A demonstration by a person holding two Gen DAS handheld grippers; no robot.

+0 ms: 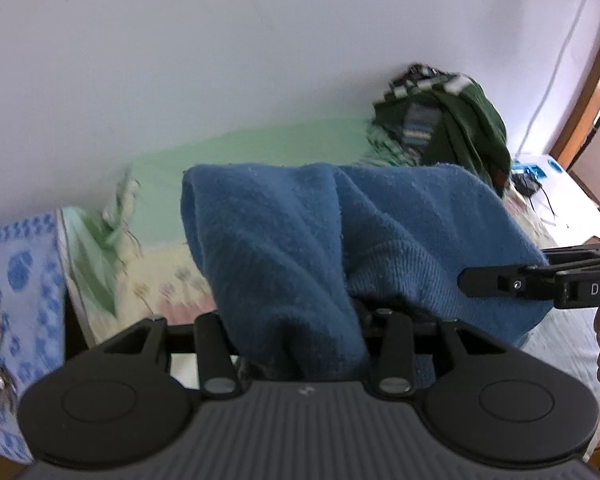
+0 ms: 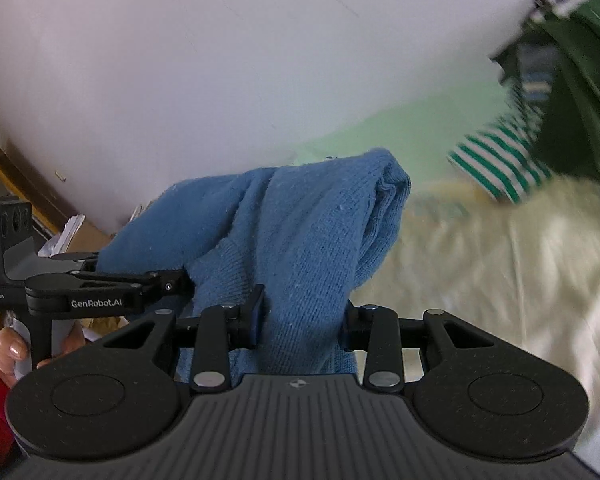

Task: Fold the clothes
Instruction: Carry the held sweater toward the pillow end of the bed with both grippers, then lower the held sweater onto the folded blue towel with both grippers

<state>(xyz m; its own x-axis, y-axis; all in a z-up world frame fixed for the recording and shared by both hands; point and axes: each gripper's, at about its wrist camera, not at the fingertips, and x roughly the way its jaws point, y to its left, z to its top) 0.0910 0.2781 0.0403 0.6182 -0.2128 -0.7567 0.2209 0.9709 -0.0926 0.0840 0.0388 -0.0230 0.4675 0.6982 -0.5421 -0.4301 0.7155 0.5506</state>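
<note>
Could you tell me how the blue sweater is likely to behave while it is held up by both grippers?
The blue sweater is probably floppy: it drapes in soft folds over the left gripper and right gripper. Its thick knit suggests some weight, so it may sag between them. The fuzzy surface likely grips well rather than slipping.

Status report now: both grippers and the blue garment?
Left gripper and right gripper both shut on blue sweater, lifted off bed. Clothes pile behind, not in the way.

Fingertips of both hand-held grippers buried in the sweater (image 1: 284, 248), bedsheet (image 2: 500, 264) smeared by blur, clothes pile (image 2: 580, 92) blurred and cut by the right edge, items on the white table (image 1: 572, 200) too small to identify
</note>
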